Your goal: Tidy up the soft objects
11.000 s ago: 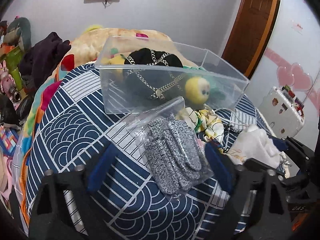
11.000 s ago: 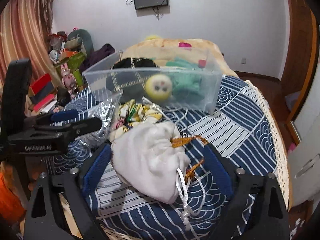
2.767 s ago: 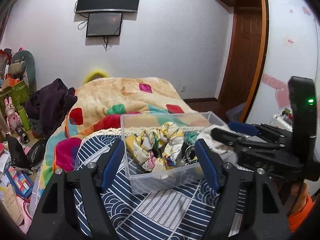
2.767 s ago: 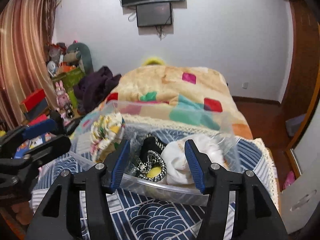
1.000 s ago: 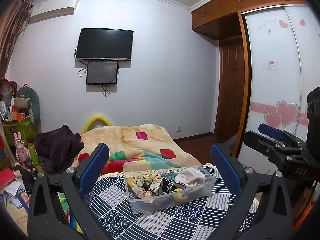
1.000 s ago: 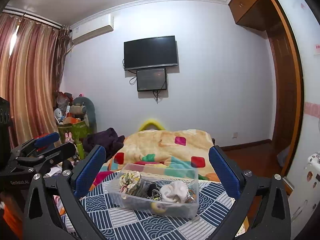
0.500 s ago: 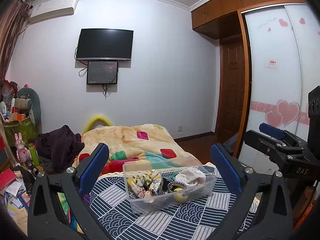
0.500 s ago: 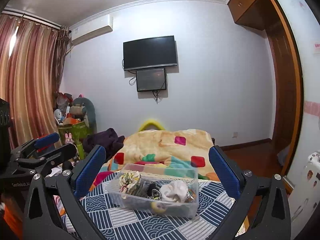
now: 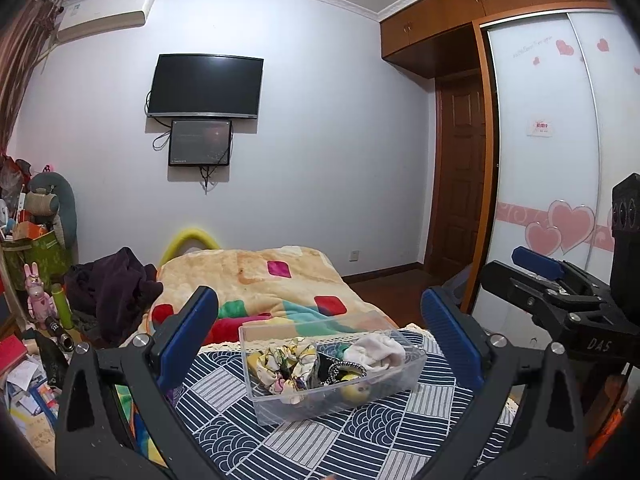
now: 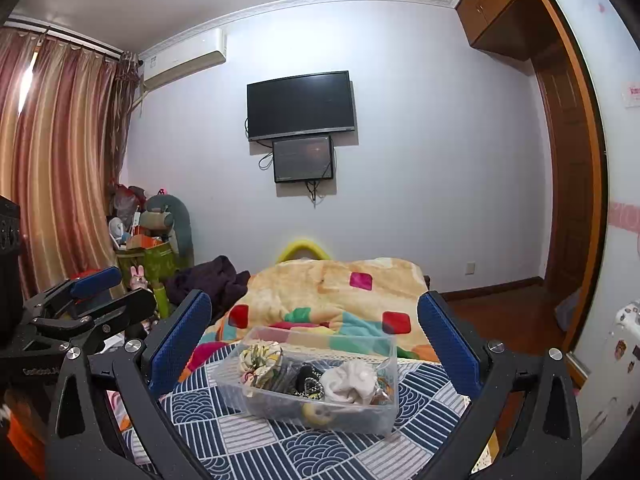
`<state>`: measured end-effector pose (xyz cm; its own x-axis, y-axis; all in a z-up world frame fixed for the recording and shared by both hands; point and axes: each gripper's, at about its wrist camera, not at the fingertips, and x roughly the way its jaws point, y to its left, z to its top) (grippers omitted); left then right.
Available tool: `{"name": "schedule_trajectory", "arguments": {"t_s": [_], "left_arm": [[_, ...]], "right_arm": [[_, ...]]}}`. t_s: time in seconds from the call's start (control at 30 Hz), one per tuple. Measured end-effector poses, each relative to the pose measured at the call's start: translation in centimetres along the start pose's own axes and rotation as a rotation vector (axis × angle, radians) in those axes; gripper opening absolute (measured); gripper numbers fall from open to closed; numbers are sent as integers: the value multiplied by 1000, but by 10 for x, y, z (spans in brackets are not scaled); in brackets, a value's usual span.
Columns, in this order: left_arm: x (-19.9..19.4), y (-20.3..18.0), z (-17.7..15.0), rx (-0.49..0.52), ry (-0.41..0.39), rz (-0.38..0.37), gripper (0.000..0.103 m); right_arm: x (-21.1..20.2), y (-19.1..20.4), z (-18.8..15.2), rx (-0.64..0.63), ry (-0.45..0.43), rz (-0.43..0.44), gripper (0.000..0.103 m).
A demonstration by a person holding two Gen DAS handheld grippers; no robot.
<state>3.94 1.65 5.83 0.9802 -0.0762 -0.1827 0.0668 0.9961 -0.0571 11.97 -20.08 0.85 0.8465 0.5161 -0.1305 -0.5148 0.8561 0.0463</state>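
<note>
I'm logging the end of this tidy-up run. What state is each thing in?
Bin: lidless, on the quilt, holding soft items.
White pouch: in the bin.
Floral scrunchie: in the bin.
Left gripper: jaws open, empty.
Right gripper: jaws open, empty.
TV: off.

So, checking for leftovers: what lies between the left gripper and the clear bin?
In the left wrist view, only bare blue patterned cloth lies between the open left gripper and the clear bin; no loose items there.

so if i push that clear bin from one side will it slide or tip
Probably slide: the clear bin is low and wide on the patterned cloth. It likely feels light, holding only soft items like the white pouch. The cloth may bunch.
</note>
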Motion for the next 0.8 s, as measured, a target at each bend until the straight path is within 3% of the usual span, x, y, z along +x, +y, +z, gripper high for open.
{"name": "schedule_trajectory", "arguments": {"t_s": [0.8], "left_arm": [[2,-3,-1,12,10,-15,103]], "right_arm": [[0,1,0,0,4,-3,103]]}}
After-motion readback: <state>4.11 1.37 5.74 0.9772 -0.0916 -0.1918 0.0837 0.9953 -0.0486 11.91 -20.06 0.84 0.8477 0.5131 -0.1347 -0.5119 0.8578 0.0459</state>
